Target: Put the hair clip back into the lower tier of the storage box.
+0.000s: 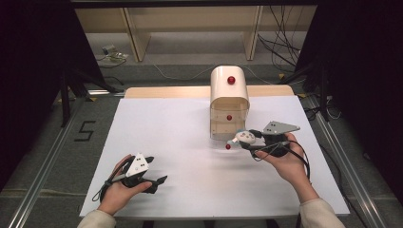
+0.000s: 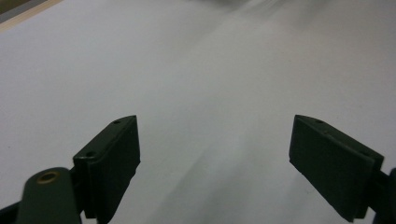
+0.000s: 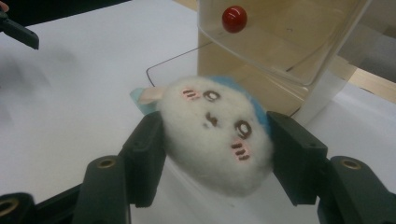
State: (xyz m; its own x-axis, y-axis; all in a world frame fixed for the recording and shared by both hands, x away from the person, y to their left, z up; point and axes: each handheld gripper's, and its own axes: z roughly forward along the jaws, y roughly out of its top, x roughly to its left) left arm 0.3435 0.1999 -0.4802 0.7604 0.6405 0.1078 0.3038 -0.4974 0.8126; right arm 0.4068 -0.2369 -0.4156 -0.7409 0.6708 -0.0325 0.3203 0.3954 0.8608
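From my right gripper view I can read detail the high view hides: the plush toy [image 3: 217,135] has a white fuzzy face with pink cheek marks, dark stitched features and a blue back, and my two black jaws press against its sides, clamped on it. That same view shows a clear drawer [image 3: 280,42] with a red knob [image 3: 234,18] just beyond the toy, pulled out of the cabinet's wooden body. The high view gives me the layout instead: the white, round-topped cabinet [image 1: 229,102] stands at the far middle of the table, with a red knob on its top and another on its front, and a third red knob [image 1: 228,147] low near the toy. There the right gripper [image 1: 251,137] holds the plush toy [image 1: 244,138] just in front of the cabinet's lower right corner, above the table.

My left gripper [image 1: 154,173] sits at the near left, well apart from the toy and cabinet. In the left gripper view its jaws stand wide apart over bare white surface, nothing between them.

The table [image 1: 180,142] is covered in white, with a wooden strip along its far edge. Beyond it I see grey floor, loose cables, pale wooden frame legs and dark curtains on both sides.
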